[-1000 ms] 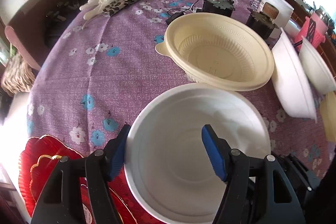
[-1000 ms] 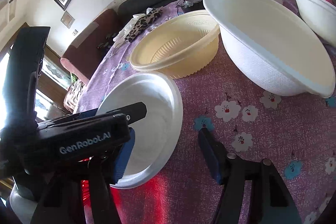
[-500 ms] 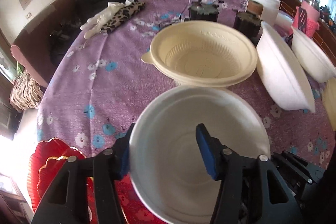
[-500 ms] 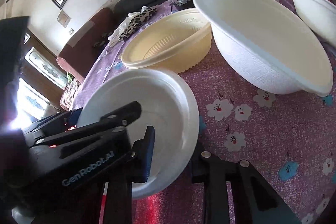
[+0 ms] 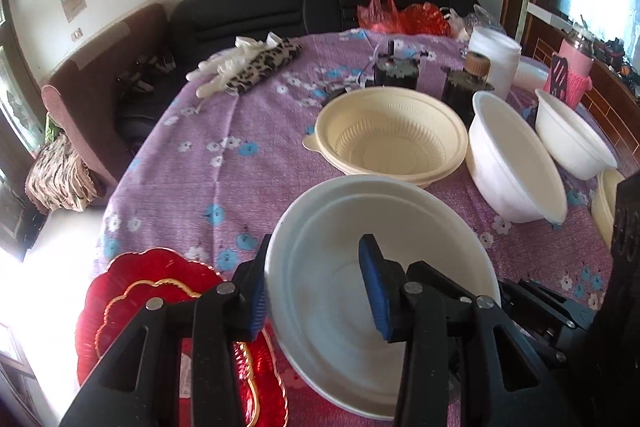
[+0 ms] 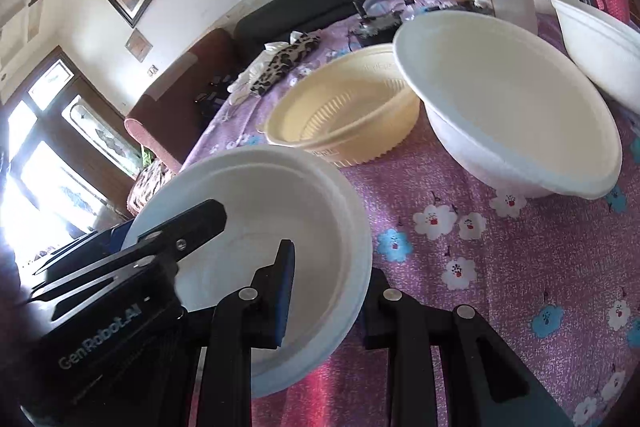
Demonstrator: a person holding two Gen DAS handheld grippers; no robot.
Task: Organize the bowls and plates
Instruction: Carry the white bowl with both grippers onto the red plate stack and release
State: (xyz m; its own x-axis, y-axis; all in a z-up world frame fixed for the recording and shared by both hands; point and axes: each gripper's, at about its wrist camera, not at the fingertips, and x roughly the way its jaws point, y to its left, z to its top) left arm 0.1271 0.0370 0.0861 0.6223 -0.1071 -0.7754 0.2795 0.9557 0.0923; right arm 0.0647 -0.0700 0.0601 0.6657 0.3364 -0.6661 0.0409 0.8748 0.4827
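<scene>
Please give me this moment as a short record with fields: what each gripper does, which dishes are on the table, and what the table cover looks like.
left gripper: jaws closing, the near rim of the white bowl between them
right gripper: closed on the same bowl's rim
cream bowl: on the cloth behind the held bowl, empty
other white bowls: two, large white bowl and far white bowl
red plates: stacked, lower left
tablecloth: purple with flowers

A purple flowered tablecloth [image 5: 208,183] covers the table. A leopard-print cloth [image 5: 262,67] lies near its far edge, a red plastic bag [image 5: 404,15] beside a black sofa [image 5: 256,7].
</scene>
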